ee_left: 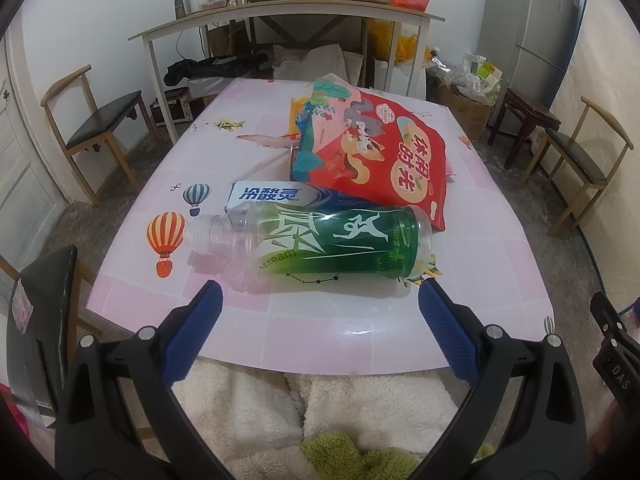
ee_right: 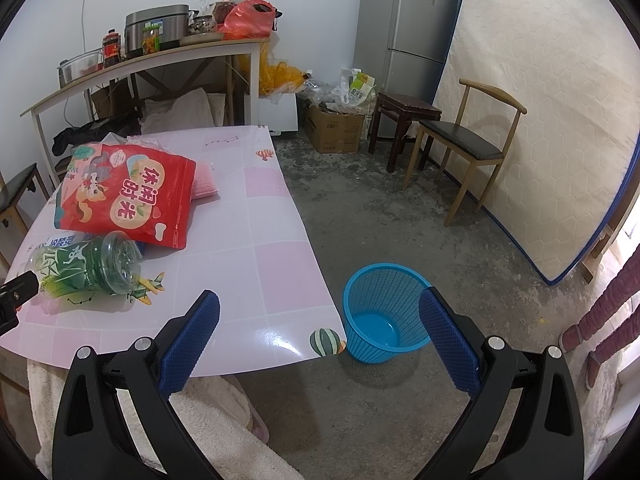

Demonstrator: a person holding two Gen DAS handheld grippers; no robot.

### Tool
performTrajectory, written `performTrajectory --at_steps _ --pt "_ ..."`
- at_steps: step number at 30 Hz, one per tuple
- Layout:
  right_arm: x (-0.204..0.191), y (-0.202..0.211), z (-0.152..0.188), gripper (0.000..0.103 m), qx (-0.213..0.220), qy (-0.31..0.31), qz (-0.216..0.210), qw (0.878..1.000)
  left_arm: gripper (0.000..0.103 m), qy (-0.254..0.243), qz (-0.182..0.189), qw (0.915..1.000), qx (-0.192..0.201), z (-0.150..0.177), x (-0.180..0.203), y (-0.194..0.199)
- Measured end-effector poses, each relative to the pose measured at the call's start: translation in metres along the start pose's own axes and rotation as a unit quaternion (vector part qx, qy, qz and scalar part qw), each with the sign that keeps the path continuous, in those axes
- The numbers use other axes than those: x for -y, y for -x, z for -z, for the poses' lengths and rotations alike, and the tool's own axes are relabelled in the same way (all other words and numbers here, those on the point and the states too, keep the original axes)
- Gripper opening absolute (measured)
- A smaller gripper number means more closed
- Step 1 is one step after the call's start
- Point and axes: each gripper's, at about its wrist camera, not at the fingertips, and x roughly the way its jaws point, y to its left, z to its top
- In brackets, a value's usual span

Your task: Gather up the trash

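Note:
An empty green-labelled plastic bottle (ee_left: 320, 246) lies on its side on the pink table (ee_left: 320, 332), neck to the left, also in the right wrist view as the bottle (ee_right: 88, 268). Behind it lie a blue and white toothpaste box (ee_left: 268, 196) and a red snack bag (ee_left: 372, 156), the same bag (ee_right: 128, 196) seen from the right. My left gripper (ee_left: 320, 300) is open just in front of the bottle, touching nothing. My right gripper (ee_right: 320, 312) is open over the table's right edge, above a blue mesh wastebasket (ee_right: 380, 312) on the floor.
Wooden chairs stand left (ee_left: 100, 124) and right (ee_right: 468, 148) of the table. A side table (ee_left: 280, 16) with jars and a cooker is behind. A fridge (ee_right: 412, 16), mattress (ee_right: 540, 100), stool (ee_right: 404, 120) and cardboard box (ee_right: 334, 130) fill the right side. Fleece-covered legs (ee_left: 280, 408) are below.

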Motion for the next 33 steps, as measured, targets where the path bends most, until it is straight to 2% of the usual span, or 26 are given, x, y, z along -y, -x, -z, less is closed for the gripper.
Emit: performTrajectory --at_steps 33 --pt "-0.0014 -0.0031 -0.0019 0.097 0.000 0.001 -0.002 1.000 0.094 0.000 0.001 1.0000 -0.001 -0.0016 0.0004 -0.0013"
